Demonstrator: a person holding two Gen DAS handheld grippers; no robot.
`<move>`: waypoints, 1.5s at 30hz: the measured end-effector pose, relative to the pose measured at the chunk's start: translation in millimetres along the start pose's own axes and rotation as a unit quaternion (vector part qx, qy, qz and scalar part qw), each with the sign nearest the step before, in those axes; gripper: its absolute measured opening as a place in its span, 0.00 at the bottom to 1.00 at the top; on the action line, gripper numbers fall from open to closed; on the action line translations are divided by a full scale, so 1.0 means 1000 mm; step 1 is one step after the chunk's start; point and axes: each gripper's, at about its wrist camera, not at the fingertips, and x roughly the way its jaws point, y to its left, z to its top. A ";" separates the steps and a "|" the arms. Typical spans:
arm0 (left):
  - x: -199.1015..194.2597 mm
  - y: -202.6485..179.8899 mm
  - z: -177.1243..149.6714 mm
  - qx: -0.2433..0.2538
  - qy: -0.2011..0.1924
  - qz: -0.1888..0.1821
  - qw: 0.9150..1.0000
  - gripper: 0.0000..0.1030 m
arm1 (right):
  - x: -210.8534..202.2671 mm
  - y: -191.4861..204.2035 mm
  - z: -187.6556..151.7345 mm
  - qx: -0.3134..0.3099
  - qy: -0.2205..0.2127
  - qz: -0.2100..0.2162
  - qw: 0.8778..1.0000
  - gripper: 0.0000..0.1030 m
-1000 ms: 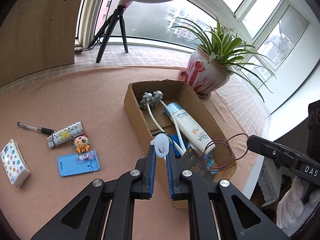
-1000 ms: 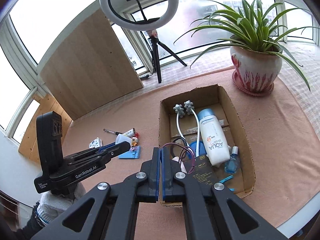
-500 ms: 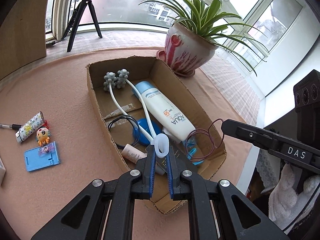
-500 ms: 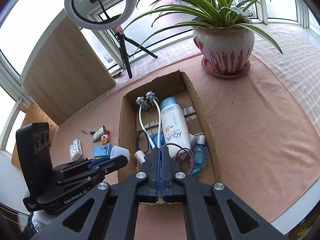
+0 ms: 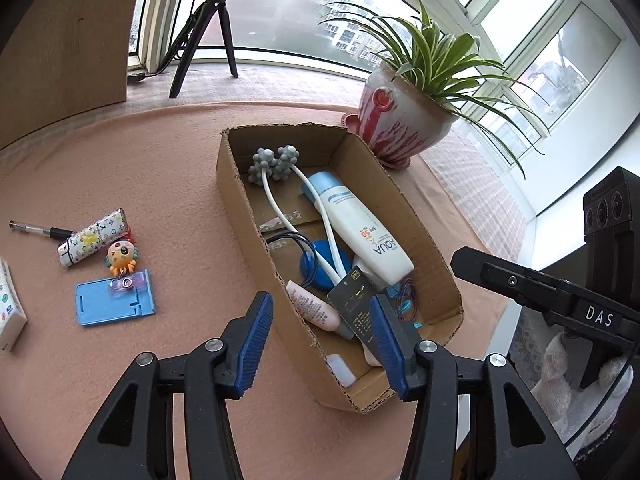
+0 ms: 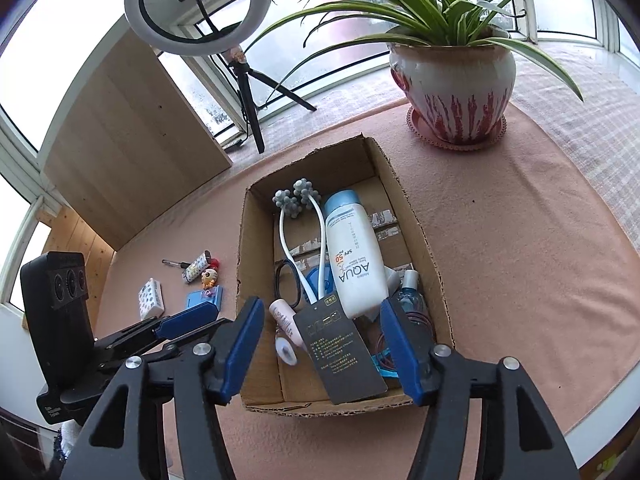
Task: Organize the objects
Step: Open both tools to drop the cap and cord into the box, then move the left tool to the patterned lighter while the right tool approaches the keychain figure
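A cardboard box (image 5: 424,236) (image 6: 424,240) lies on the pink table. It holds a white AQUA bottle (image 5: 360,228) (image 6: 354,256), a white massager (image 5: 276,168) (image 6: 296,196), a black card (image 5: 356,292) (image 6: 340,352), a pink tube (image 5: 312,306) (image 6: 284,320), a small white cap (image 5: 340,368) (image 6: 286,350) and purple hair ties (image 5: 406,292) (image 6: 416,318). My left gripper (image 5: 320,336) is open and empty over the box's near left wall. My right gripper (image 6: 324,344) is open and empty over the box's near end.
Left of the box lie a pen (image 5: 36,229), a patterned lighter (image 5: 94,238), a cartoon keychain (image 5: 122,258), a blue phone stand (image 5: 114,298) and a tissue pack (image 5: 8,308). A potted plant (image 6: 452,76) stands behind the box. A ring light tripod (image 6: 248,92) is at the back.
Both grippers have opened. The white cap left my left gripper and the purple hair ties left my right gripper; both now lie in the box.
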 end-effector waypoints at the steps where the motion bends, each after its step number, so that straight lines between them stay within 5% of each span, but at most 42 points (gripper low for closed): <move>1: -0.003 0.004 -0.001 -0.003 -0.001 0.002 1.000 0.52 | 0.000 0.002 0.000 -0.001 0.000 0.000 1.000 0.55; 14: -0.074 0.086 -0.025 -0.063 -0.039 0.065 0.995 0.52 | 0.032 0.074 0.013 -0.061 0.024 0.037 0.997 0.55; 25: -0.149 0.172 -0.062 -0.136 -0.074 0.123 0.980 0.52 | 0.118 0.154 0.030 -0.080 0.104 0.092 0.987 0.55; 35: -0.189 0.221 -0.092 -0.179 -0.085 0.152 0.968 0.52 | 0.202 0.193 0.047 -0.069 0.151 0.054 0.985 0.55; 45: -0.198 0.245 -0.108 -0.206 -0.081 0.159 0.962 0.52 | 0.253 0.187 0.048 -0.071 0.185 -0.013 0.980 0.42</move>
